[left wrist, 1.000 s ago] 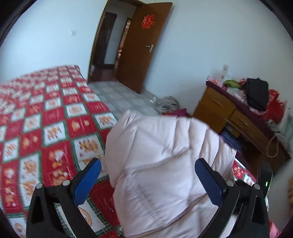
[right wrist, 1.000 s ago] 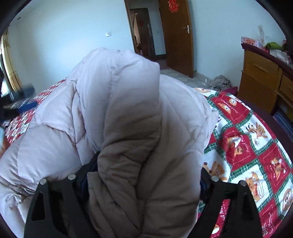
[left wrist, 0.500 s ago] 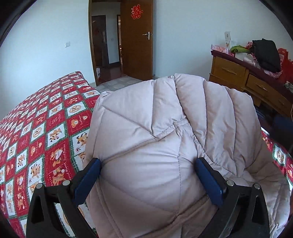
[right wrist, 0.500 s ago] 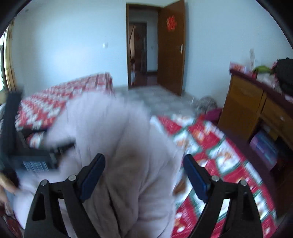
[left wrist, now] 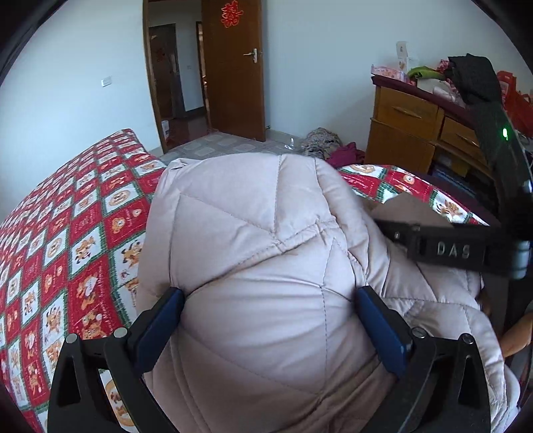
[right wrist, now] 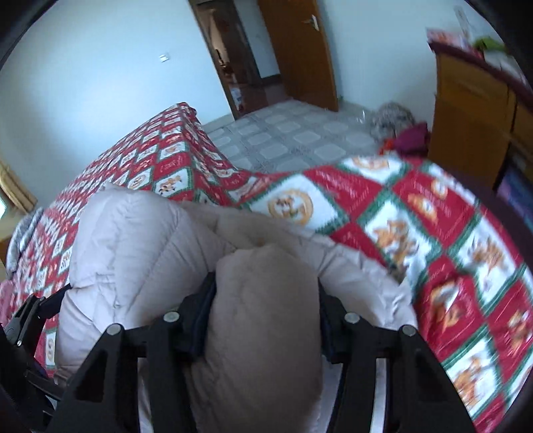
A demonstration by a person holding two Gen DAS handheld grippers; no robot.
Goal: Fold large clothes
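The padded coat (left wrist: 266, 266) looks light, soft and springy; seams give the best hold. The left gripper (left wrist: 269, 299) is clamped on a thick fold. The right gripper's (right wrist: 266, 299) jaws are closing on a puffy roll.

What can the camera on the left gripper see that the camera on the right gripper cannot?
Only the left view shows the red paper ornament on the door and the black garment heaped on the dresser. Only the right view shows grey bedding at the bed's far end. Both show the pale puffer coat, the red patterned bedspread, and each gripper squeezing coat padding.
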